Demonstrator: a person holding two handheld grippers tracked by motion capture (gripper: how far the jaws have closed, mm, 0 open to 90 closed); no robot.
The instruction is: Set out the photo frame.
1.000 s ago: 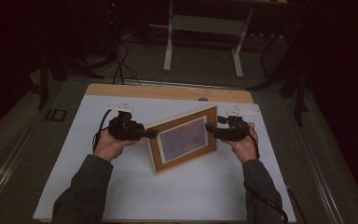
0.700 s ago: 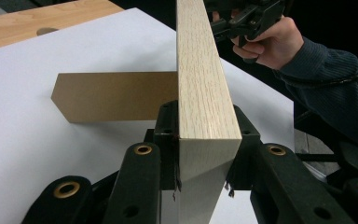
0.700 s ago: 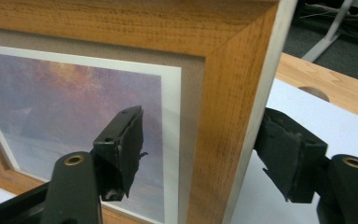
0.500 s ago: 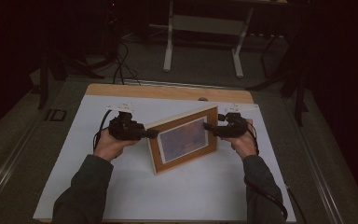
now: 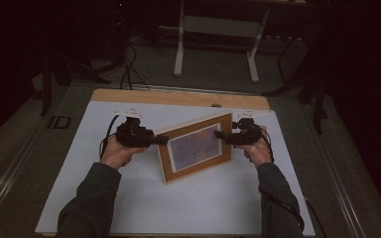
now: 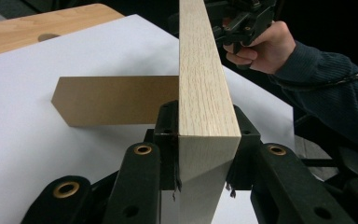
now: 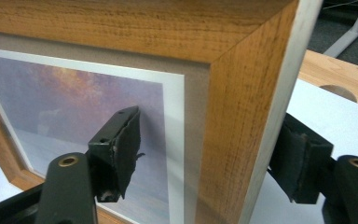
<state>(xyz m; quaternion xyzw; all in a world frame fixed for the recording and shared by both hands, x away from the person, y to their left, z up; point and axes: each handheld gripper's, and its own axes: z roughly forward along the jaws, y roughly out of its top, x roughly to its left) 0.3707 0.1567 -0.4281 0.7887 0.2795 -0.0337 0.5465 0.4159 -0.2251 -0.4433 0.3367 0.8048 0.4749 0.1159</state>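
**Wooden picture frame held upright between two grippers**

The rectangular light-brown wooden picture frame (image 5: 196,147) is stood on edge on the white sheet (image 5: 129,198) that covers the table, between the two hands. One frame is counted, and one picture is kept inside it; the picture is blurred and purple-orange, so its subject cannot be made out. The back of the frame is hidden in the high view; one brown cardboard stand (image 6: 114,99) is seen in the left gripper view.

The left gripper (image 5: 159,140) is clamped on the left edge of the frame. The jaws of the right gripper (image 5: 222,134) have just been opening: the frame's right edge stands between them, and the pads are apart from it.
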